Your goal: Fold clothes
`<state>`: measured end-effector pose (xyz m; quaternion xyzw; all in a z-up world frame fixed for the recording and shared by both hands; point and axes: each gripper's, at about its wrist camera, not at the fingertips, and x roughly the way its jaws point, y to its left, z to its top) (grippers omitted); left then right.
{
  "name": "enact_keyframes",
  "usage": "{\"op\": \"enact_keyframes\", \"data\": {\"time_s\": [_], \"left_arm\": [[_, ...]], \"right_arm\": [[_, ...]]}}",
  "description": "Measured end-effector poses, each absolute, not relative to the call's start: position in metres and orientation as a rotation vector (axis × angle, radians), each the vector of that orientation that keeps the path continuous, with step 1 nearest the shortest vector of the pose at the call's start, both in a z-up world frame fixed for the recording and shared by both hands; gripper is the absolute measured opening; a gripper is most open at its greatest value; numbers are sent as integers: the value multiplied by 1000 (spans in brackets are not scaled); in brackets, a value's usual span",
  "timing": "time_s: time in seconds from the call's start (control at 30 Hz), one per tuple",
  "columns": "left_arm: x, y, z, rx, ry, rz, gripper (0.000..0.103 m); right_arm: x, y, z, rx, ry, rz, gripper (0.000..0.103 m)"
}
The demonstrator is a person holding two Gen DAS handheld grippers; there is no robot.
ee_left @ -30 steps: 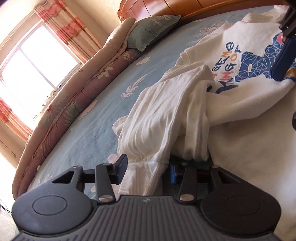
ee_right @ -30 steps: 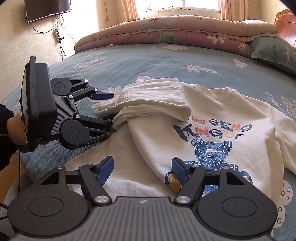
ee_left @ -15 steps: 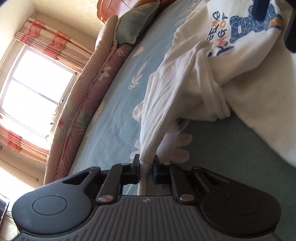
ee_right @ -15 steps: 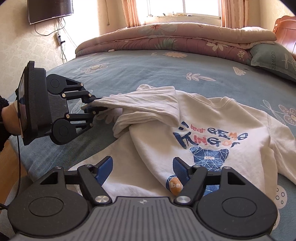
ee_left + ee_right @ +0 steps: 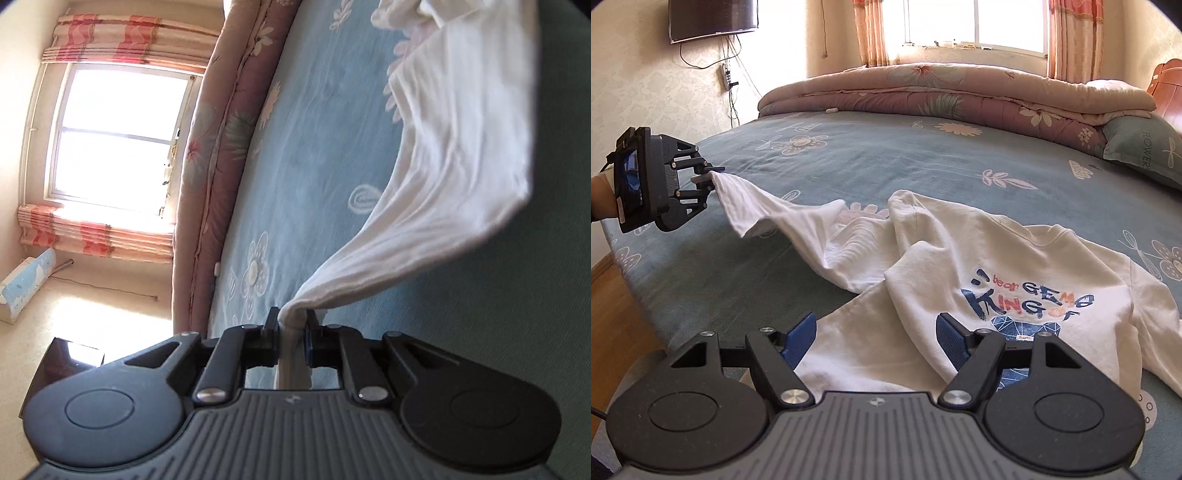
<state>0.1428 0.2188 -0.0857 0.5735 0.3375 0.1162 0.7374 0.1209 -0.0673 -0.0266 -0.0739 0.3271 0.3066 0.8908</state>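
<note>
**Op A:** Entry, bed station. From my seat the left gripper (image 5: 291, 325) is pinching the cuff end of the sleeve (image 5: 783, 218); its jaws have just been closing, and the cloth is bunched tight between the pads.

**Op B:** I confirm from the right wrist view. I see the left gripper (image 5: 711, 177) at the far left, above the near-left edge of the bed (image 5: 871, 162), with the sleeve lifted off the sheet and stretched out leftward from the body of the white sweatshirt (image 5: 1015, 280).

**Op A:** And where does the sweatshirt sit?

**Op B:** I note it lying chest up on the blue flowered sheet, toward the near right, printed lettering and blue bear facing up. The other sleeve trails off to the right.

**Op A:** Right gripper (image 5: 877, 334)?

**Op B:** Its fingers are spread wide, nothing between the blue pads. I read it as hovering over the lower front of the sweatshirt; contact with the cloth I cannot tell.

**Op A:** Background, for my record: folded pink quilt (image 5: 960, 96) along the far side, green pillow (image 5: 1145, 147) at far right, window (image 5: 110, 136) behind.
</note>
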Motion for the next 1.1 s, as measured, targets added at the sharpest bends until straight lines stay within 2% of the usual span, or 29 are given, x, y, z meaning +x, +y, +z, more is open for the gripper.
{"op": "enact_keyframes", "data": {"time_s": [0.57,0.77,0.8,0.83,0.97,1.1], "left_arm": [[108,315,-90,1130,937,490,11],[87,327,-102,1077,1027,493,11],[84,329,-104,1053,1048,495,12],[81,332,-106,1028,1069,497,21],[66,345,-108,934,1111,539,21],[57,345,-85,776,1085,564,21]], "right_arm": [[113,-52,-19,-203,669,639,76],[114,-50,-19,-209,675,639,76],[114,-49,-20,-211,677,640,76],[114,-49,-20,-213,678,642,76],[113,-49,-21,-213,677,642,77],[114,-51,-20,-199,681,637,78]]}}
